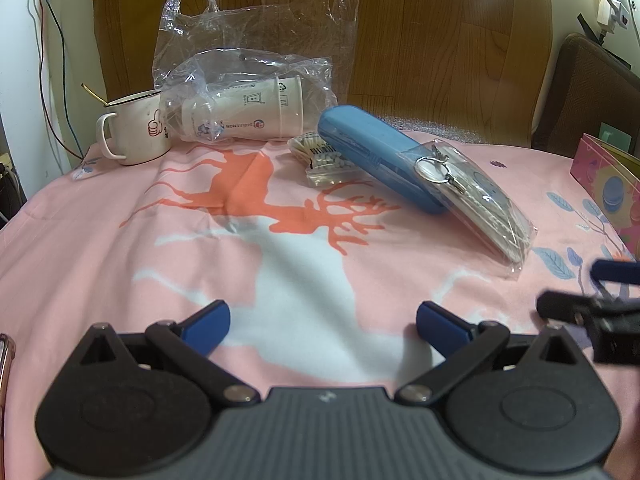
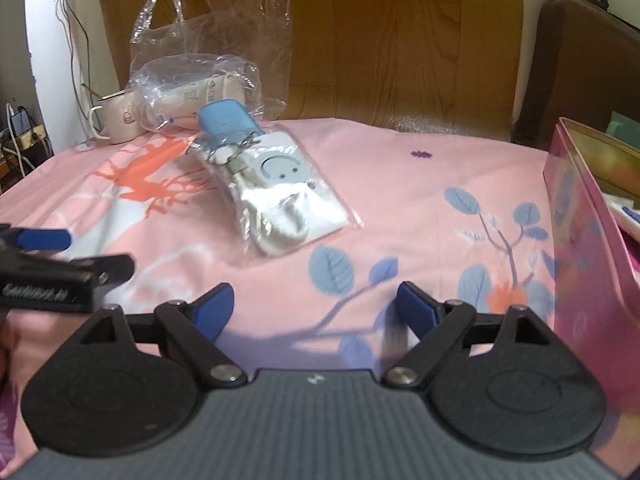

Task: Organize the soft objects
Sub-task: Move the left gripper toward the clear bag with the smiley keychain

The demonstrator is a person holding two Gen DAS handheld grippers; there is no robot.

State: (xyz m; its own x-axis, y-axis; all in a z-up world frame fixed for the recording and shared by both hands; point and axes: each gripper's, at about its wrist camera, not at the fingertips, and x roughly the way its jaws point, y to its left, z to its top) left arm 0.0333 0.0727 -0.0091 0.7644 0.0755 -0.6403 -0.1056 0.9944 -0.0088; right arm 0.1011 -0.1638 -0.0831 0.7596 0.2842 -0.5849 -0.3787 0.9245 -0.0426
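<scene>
Between the left gripper's (image 1: 323, 326) jaws lies only bare pink cloth (image 1: 120, 248) with its white and orange deer print; the jaws stand released and wide, with nothing in them. Ahead of those jaws and a little to their right, a blue case (image 1: 372, 156) lies slantwise on the cloth, and a clear sleeve holding a white soft item with a key ring (image 1: 476, 200) leans across its nearer end, touching it. Just beside the case on its left sits a small packet of cotton swabs (image 1: 320, 158). Farther ahead and to the left of the jaws, a clear plastic bag (image 1: 256, 64) stands crumpled with a white printed cup (image 1: 244, 114) lying on its side inside it, and a white mug (image 1: 132, 132) stands just beside the bag.

Ahead of the right gripper's (image 2: 315, 310) jaws there is likewise only cloth, here printed with blue leaves; these jaws too are released and spread wide, gripping nothing. The sleeved soft item (image 2: 280, 196) lies ahead of them and to their left, well apart from the blue pads. To the right of these jaws rises the wall of a pink box (image 2: 576, 240), its inside only partly in view. The left gripper shows at the left edge of the right wrist view, level with the right jaws.
</scene>
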